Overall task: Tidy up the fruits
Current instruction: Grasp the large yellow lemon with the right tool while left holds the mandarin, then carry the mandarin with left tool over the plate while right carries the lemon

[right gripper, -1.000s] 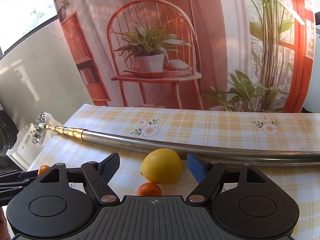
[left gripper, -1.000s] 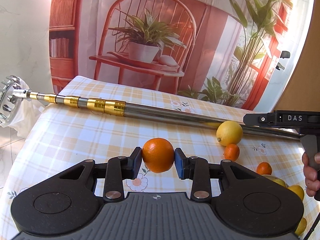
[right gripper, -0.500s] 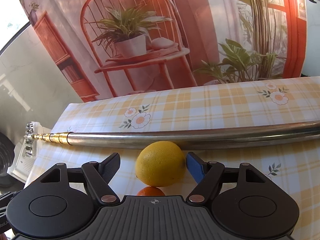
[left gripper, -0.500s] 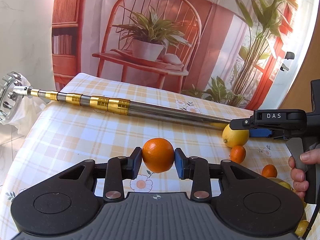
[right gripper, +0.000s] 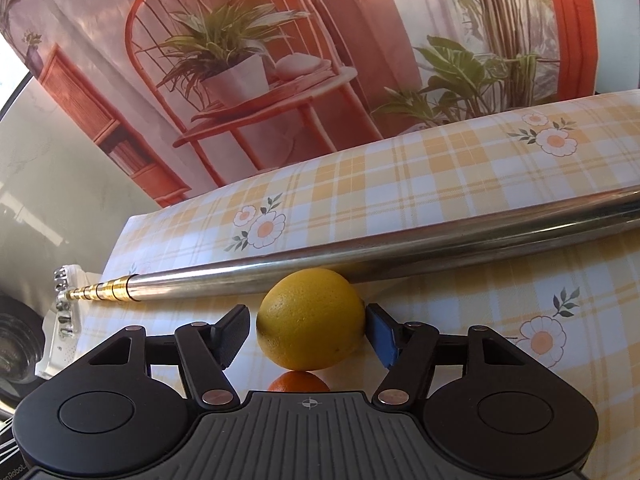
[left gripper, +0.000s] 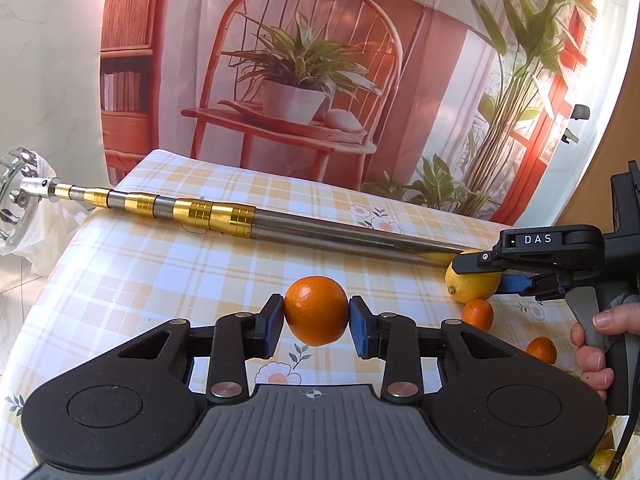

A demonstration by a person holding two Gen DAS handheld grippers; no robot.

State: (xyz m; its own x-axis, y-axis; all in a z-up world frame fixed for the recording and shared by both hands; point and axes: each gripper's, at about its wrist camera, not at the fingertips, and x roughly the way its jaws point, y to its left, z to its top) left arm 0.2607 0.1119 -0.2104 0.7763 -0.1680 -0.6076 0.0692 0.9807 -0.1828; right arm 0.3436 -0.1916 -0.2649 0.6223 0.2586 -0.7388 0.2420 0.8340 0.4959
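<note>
Tongs on the left (left gripper: 316, 320) pinch a round orange fruit (left gripper: 316, 310) clear above the checked counter (left gripper: 160, 280), apparently for carrying, while the right tongs (right gripper: 308, 330) sit spread around a yellow lemon (right gripper: 310, 318) resting against a telescopic metal pole (right gripper: 360, 264), likely to grip it.

right gripper (right gripper: 307, 330) moved in around lemon (right gripper: 311, 319), jaws narrowed, one pad now touching

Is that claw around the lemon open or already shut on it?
Open. The right gripper straddles the lemon: a gap shows beside its left finger, and the lemon rests on the tablecloth.
</note>
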